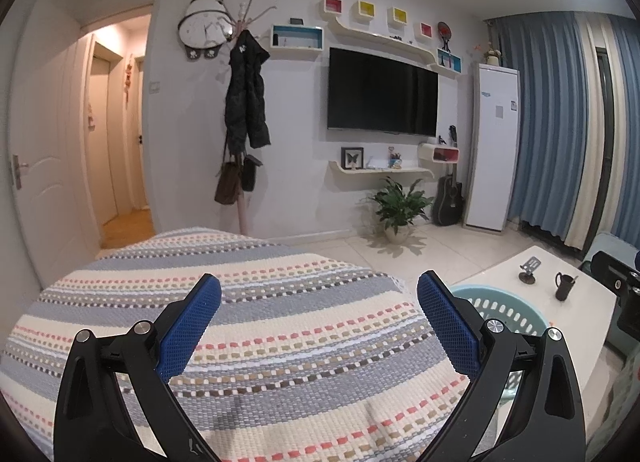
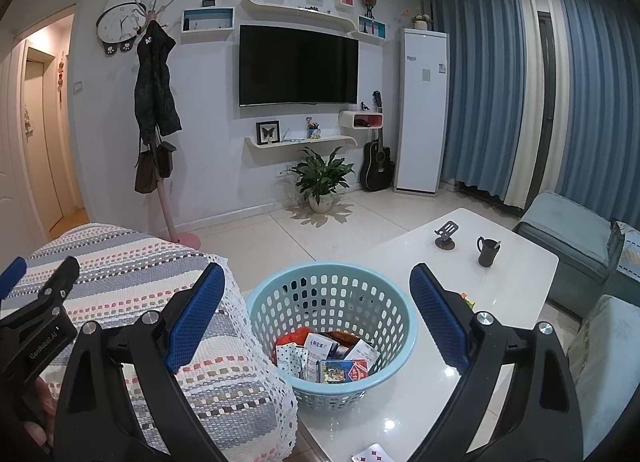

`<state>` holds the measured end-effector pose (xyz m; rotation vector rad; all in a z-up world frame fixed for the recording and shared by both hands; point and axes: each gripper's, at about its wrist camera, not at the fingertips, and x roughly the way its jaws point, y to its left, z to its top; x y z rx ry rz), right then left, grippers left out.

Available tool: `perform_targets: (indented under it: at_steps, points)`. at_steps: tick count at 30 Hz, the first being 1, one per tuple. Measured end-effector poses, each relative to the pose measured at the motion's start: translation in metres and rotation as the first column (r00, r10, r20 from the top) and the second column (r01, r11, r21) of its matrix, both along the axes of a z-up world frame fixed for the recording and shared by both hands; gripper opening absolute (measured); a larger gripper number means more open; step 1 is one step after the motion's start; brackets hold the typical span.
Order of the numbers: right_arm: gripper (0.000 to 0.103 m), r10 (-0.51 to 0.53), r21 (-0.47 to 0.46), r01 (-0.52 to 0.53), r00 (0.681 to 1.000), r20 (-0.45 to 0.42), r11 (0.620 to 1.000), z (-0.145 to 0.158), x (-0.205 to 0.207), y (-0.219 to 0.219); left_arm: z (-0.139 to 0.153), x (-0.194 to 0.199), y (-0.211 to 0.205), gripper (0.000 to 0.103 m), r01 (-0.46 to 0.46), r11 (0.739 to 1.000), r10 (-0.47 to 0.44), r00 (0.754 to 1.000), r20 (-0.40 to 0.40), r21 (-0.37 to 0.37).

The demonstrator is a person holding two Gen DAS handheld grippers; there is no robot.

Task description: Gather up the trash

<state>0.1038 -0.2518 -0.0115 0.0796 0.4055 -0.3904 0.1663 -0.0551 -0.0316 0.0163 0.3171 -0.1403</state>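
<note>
A light blue perforated basket (image 2: 332, 302) stands on the white table (image 2: 404, 394), holding several wrappers and small boxes (image 2: 332, 358). My right gripper (image 2: 318, 312) hovers open above and around the basket, nothing between its blue pads. My left gripper (image 1: 318, 322) is open over the striped woven cover (image 1: 280, 342), holding nothing; the basket rim (image 1: 500, 310) peeks out behind its right finger. In the right wrist view the left gripper (image 2: 36, 302) shows at the far left over the cover. A red-patterned wrapper (image 2: 372, 454) lies at the table's near edge.
A dark mug (image 2: 488, 252) and a small phone stand (image 2: 446, 236) sit at the table's far end. A striped cover (image 2: 160, 302) drapes the seat left of the table. Blue-grey sofa cushions (image 2: 576, 238) lie right. Potted plant (image 2: 322, 178), guitar and coat rack stand by the TV wall.
</note>
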Motion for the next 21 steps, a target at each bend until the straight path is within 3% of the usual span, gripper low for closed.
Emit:
perform_targets:
  at_steps: [9, 21]
  points:
    - [0.089, -0.004, -0.003, 0.004, 1.000, -0.005, 1.000, 0.001, 0.003, 0.001, 0.003, -0.005, -0.006, 0.095, -0.033, 0.998, 0.031, 0.999, 0.036, 0.047]
    - [0.089, -0.001, 0.009, 0.001, 1.000, 0.001, 1.000, 0.005, 0.000, 0.001, 0.020, -0.005, -0.017, 0.096, 0.073, 0.996, -0.071, 0.997, -0.033, 0.052]
